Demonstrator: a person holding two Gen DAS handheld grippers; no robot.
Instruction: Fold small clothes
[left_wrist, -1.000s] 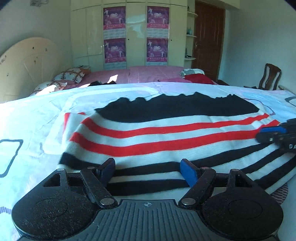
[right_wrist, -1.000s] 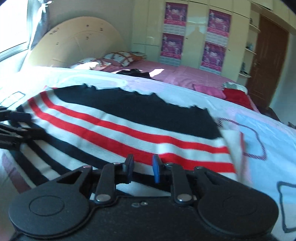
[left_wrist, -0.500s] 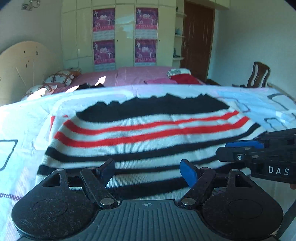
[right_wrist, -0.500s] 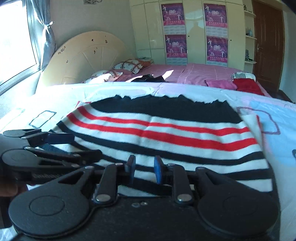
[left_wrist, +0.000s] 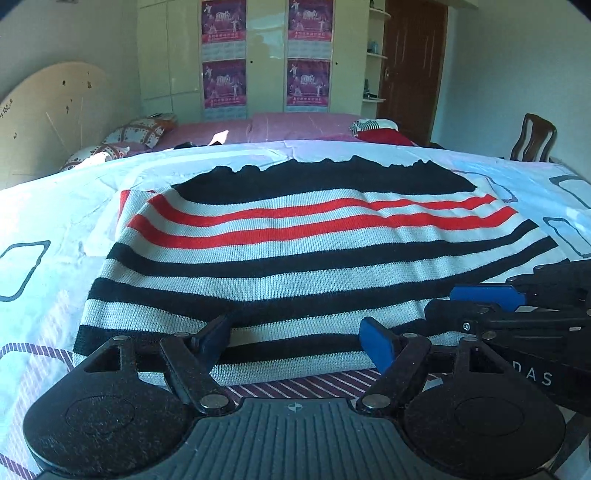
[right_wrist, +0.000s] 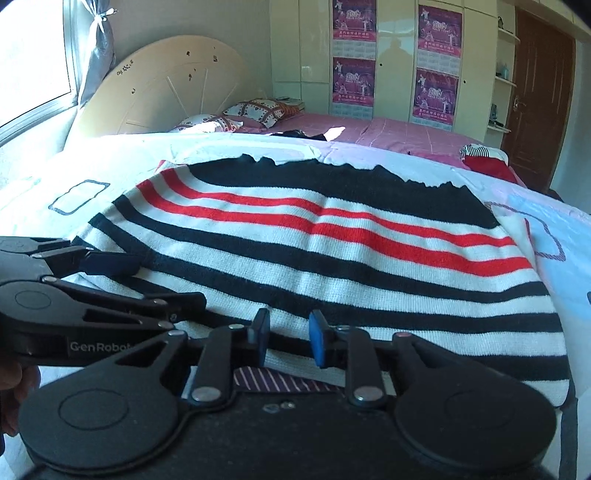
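A knitted garment with black, white and red stripes (left_wrist: 306, 254) lies flat on the white patterned bed sheet (left_wrist: 55, 206); it also shows in the right wrist view (right_wrist: 332, 258). My left gripper (left_wrist: 295, 338) is open and empty, its blue pads over the garment's near hem. My right gripper (right_wrist: 288, 338) is partly open and empty, fingertips at the near hem, nothing between them. Each gripper shows in the other's view, the right one (left_wrist: 517, 314) at the right, the left one (right_wrist: 74, 295) at the left.
A second bed with a pink cover (left_wrist: 288, 127), pillows (left_wrist: 133, 131) and a red garment (left_wrist: 380, 134) stands beyond. A wooden chair (left_wrist: 533, 138) is at the far right, a wardrobe with posters (left_wrist: 258, 55) and a brown door (left_wrist: 410, 62) at the back.
Both grippers have drawn back toward the garment's near hem and come closer together. The right gripper's fingers have spread slightly. The garment now lies flatter, with more black stripes showing.
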